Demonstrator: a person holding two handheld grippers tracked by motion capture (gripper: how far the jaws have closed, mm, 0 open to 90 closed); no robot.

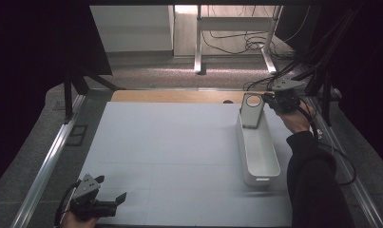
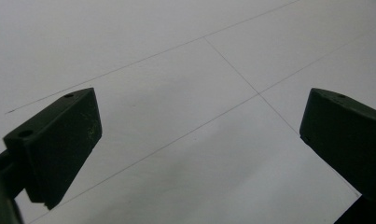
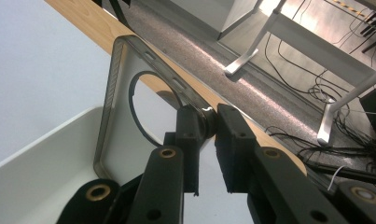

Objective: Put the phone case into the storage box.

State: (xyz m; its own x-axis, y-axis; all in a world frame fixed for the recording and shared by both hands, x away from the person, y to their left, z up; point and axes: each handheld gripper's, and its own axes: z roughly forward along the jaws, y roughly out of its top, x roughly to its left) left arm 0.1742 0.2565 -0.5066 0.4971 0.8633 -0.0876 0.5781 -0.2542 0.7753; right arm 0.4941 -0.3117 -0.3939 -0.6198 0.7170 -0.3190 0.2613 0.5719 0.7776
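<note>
Right tongs (image 3: 206, 135) pinch clear phone case (image 3: 125, 107) edge over white bin (image 1: 258, 152); left tongs (image 2: 199, 135) wide open, empty, above table (image 1: 170, 156).

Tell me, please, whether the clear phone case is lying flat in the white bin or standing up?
Standing up: the phone case rises above the white bin rim at its far end, its edge pinched by the right gripper.

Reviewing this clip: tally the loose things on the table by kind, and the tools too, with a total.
Translucent grey phone case, clamped at its edge by the right tool over the bin's far end: 1
White bin: 1
Handheld tools, the right one plus the left tool, open over bare table: 2
Total: 4
</note>
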